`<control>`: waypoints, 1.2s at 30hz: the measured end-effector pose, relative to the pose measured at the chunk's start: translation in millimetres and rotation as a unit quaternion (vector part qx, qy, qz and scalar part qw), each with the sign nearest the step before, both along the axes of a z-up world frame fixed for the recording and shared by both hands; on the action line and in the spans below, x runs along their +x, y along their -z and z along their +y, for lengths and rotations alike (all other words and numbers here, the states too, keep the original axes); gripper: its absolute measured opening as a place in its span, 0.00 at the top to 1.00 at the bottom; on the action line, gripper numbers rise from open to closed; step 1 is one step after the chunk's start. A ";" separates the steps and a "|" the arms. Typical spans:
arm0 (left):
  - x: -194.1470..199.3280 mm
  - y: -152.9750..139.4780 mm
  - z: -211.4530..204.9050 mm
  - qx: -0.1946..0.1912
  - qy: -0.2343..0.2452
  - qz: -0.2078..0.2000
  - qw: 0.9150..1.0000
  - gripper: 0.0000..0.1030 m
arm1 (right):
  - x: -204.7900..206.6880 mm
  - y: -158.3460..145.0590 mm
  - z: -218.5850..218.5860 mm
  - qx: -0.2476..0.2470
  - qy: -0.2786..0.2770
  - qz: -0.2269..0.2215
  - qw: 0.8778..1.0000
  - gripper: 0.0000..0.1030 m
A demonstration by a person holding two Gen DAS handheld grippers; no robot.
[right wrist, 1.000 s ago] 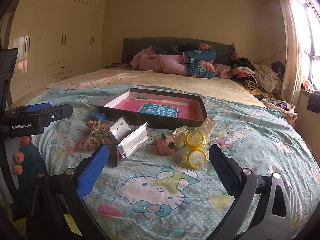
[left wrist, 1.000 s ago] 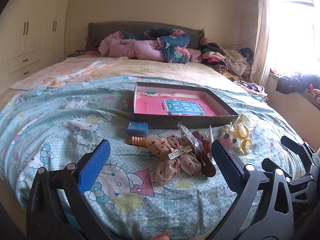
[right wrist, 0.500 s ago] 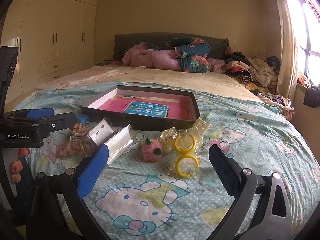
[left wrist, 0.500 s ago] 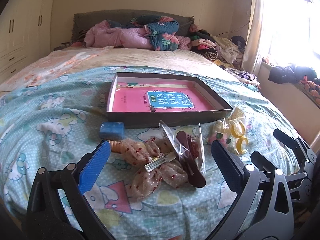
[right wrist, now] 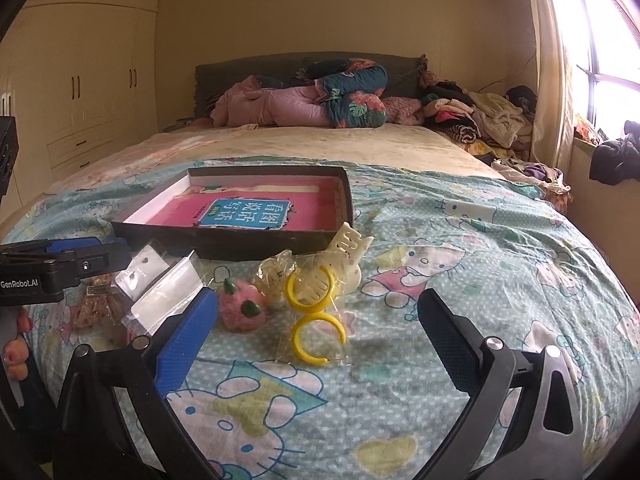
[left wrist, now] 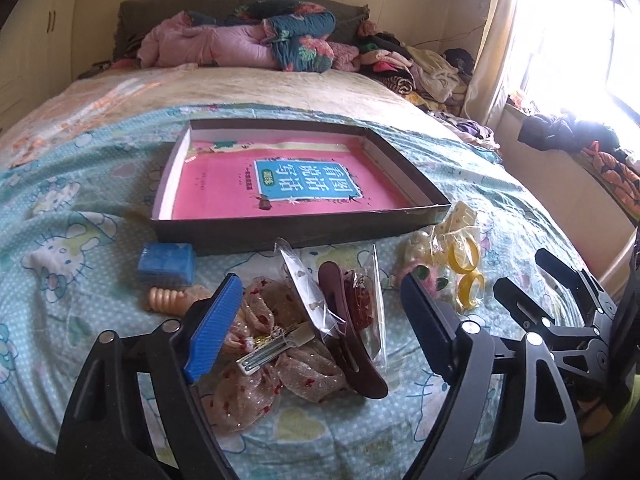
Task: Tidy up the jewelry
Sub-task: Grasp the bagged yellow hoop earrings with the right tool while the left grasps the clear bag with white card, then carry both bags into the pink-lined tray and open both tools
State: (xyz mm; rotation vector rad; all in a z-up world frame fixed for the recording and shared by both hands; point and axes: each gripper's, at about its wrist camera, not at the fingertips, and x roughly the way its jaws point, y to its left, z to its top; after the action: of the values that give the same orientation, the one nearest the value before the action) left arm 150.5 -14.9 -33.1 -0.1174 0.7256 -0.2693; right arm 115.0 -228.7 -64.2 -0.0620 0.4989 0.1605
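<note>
Left tool (left wrist: 320, 316) over the bed (left wrist: 80, 184), jaws apart and just been closing, pads pressing on nothing. Between them: sheer dotted scrunchies (left wrist: 256, 380), a metal hair clip (left wrist: 272, 350), a dark brown barrette (left wrist: 352, 340) in a clear bag (left wrist: 374, 280). To the left, an orange coil tie (left wrist: 168, 300) and blue box (left wrist: 166, 264). Behind, a dark tray (left wrist: 280, 232) holding a pink book (left wrist: 288, 188). To the right, yellow rings (left wrist: 466, 272) in plastic; right tool (left wrist: 556, 284) at the edge, jaws apart.

A lived-in home bedroom: a wide bed (right wrist: 460, 240) under a cartoon-cat sheet, rolled quilts (right wrist: 312, 100) against the dark headboard (right wrist: 248, 68), built-in cream wardrobes (right wrist: 80, 92) along the left wall, clothes heaped (right wrist: 480, 120) beside the curtained window (right wrist: 600, 60).
</note>
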 end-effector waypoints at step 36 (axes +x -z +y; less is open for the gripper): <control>27.9 10.4 -8.4 -0.041 0.020 0.044 0.998 0.92 | 32.2 27.0 -11.4 0.008 -0.031 0.073 0.997 0.67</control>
State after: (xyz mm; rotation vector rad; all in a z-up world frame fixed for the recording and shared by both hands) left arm 178.4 -23.3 -43.5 -0.1937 0.8045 -0.3342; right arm 147.2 -240.2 -91.2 -0.0496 0.6408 0.2312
